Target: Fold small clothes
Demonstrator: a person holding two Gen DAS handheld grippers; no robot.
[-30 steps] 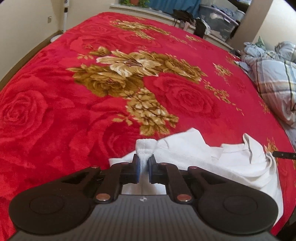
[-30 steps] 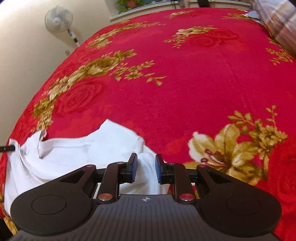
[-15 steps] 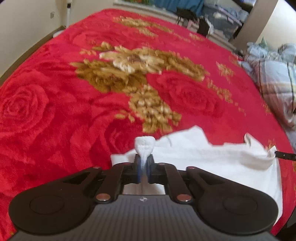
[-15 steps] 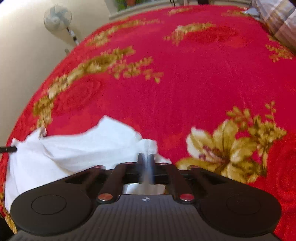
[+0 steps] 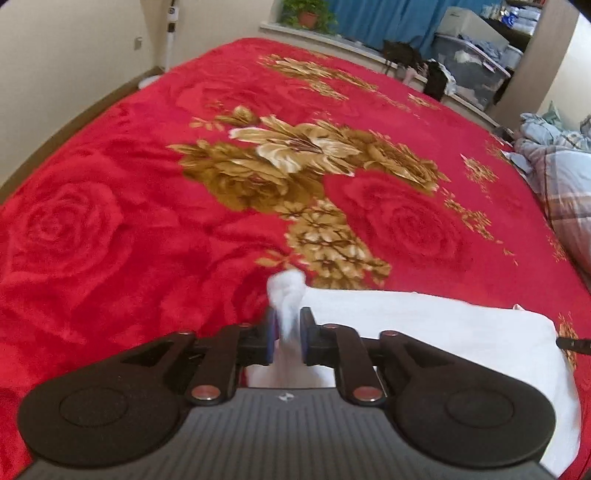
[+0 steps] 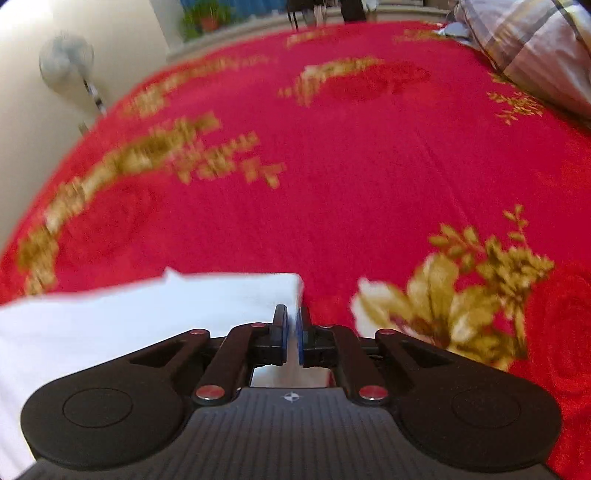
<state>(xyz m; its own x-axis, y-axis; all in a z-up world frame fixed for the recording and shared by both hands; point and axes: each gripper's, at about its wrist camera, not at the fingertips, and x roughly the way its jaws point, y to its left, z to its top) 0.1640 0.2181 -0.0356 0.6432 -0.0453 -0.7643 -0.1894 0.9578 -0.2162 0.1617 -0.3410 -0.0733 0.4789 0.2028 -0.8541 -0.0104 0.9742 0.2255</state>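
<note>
Left wrist: both grippers (image 5: 287, 332) (image 6: 291, 334) pinch garment (image 5: 424, 321) (taut).

- Even, soft indoor light; no harsh shadows on the red bedspread (image 5: 110, 229).
- Left wrist view mostly sharp, slight blur at the white cloth (image 5: 424, 325).
- Right wrist view motion-smeared throughout.
- Fisheye bends edges; corners darken.

Blanket (image 5: 147, 229): bright red, tone-on-tone roses, gold-brown and cream flower clusters mid frame. Garment (image 5: 424, 325): plain white, no print, lower right of the left wrist view, lower left of the right wrist view. Quilt (image 6: 528, 44), upper right: grey-blue and pale plaid. Curtain (image 5: 369, 18), top: blue. Walls: cream. Gripper bodies black, finger pads (image 6: 301, 332) blue.
</note>
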